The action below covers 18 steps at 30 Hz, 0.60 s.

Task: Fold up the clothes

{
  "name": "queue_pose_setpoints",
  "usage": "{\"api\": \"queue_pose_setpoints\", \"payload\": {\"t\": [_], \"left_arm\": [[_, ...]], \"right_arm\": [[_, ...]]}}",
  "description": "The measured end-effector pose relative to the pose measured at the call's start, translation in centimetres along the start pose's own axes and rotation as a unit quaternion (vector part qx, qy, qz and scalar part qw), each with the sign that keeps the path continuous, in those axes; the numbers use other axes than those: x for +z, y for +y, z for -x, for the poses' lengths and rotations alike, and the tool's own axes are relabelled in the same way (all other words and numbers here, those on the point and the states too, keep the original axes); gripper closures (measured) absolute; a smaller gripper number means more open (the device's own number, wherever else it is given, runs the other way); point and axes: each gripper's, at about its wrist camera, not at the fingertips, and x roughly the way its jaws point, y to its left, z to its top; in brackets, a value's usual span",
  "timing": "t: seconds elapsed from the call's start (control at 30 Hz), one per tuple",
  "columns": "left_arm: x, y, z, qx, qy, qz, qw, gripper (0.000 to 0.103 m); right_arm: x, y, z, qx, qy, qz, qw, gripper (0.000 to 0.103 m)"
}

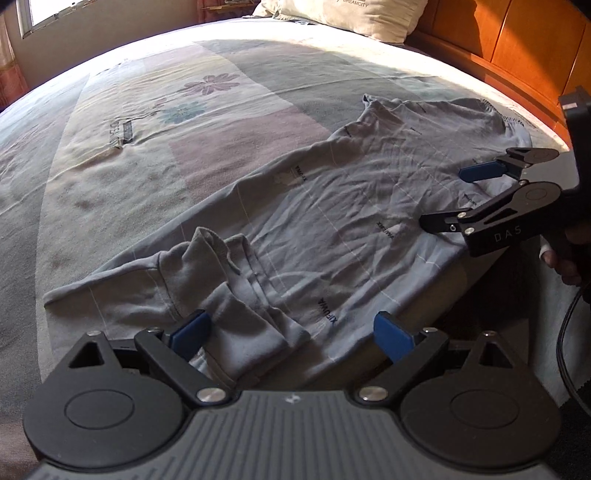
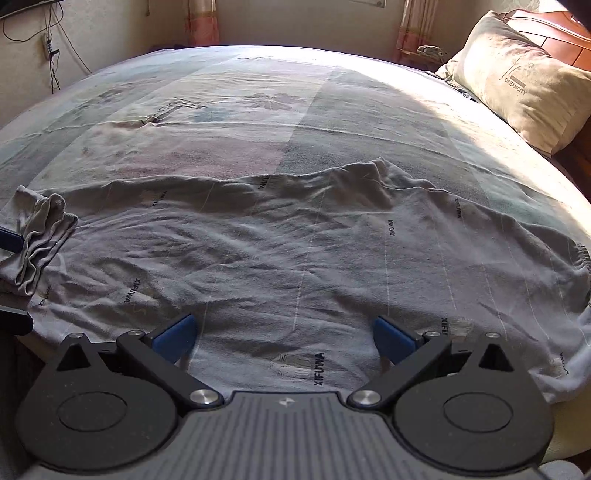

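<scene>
A bedroom in a home. A wide bed [image 2: 258,122] fills the room, covered by a faded patchwork bedspread [image 1: 155,122] printed with flowers. At the head of the bed lies a cream pillow [image 2: 524,88] against an orange-brown wooden headboard [image 1: 517,44]. Beyond the far side of the bed are a sunlit window [image 1: 55,11] and pink curtains [image 2: 201,22]. On the wall past the bed's foot, cables hang from a power strip [image 2: 46,46].
</scene>
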Motion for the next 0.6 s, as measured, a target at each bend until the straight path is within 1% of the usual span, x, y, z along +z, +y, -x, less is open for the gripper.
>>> {"api": "queue_pose_setpoints", "payload": {"t": [0.13, 0.27, 0.37, 0.43, 0.6], "left_arm": [[-0.4, -0.4, 1.2, 0.002, -0.001, 0.0, 1.0, 0.005], [0.1, -0.8, 2.9, 0.014, -0.014, -0.008, 0.9998, 0.005], [0.9, -1.4, 3.1, 0.019, -0.019, -0.016, 0.9995, 0.005], [1.3, -2.2, 2.9, 0.019, -0.019, -0.022, 0.9994, 0.005], [2.0, -4.3, 2.9, 0.006, -0.027, -0.035, 0.999, 0.005]], "right_arm": [[0.0, 0.0, 0.0, 0.0, -0.002, 0.001, 1.0, 0.0], [-0.4, -0.1, 0.1, 0.005, -0.022, 0.001, 1.0, 0.0], [-1.3, -0.2, 0.2, 0.007, -0.056, 0.001, 0.998, 0.0], [-1.4, -0.2, 0.4, 0.009, -0.057, 0.008, 0.998, 0.0], [-1.0, -3.0, 2.1, 0.054, -0.046, -0.05, 0.996, 0.0]]}}
